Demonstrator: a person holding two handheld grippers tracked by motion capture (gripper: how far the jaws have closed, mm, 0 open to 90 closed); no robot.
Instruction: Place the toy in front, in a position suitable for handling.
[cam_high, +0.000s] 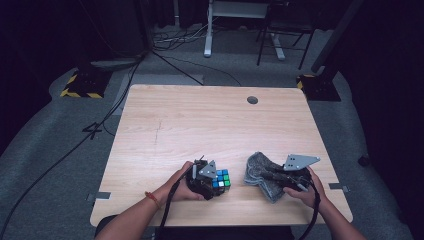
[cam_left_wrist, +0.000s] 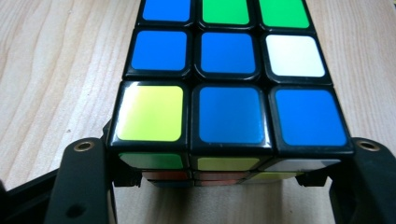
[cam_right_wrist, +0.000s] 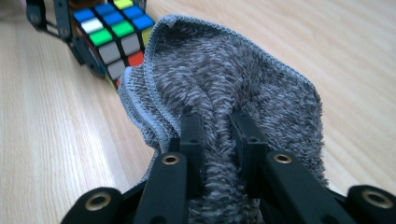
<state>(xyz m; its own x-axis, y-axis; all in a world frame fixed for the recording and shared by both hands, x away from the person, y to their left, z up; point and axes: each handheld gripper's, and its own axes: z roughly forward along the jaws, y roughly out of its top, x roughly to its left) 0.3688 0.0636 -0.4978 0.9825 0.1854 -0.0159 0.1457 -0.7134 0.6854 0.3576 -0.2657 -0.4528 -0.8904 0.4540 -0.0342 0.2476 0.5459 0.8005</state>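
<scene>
We hold puzzle cube (cam_high: 221, 180) in left gripper (cam_high: 214, 182), fingers (cam_left_wrist: 79, 186) clamped on opposite side faces, near front edge of worktop (cam_high: 200, 125). Cube: rigid, light, glossy stickers, may slip; layers can twist, so grip flat, centred. Right gripper (cam_high: 275, 176) pinches grey cloth (cam_high: 260, 172), fingers (cam_right_wrist: 191, 135) narrow on bunched fold, front-right area. Cloth: soft, limp, drapes; hold thick fold.

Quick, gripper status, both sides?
Left gripper: closed on the puzzle cube.
Right gripper: closed on a bunched fold of the grey cloth.
</scene>
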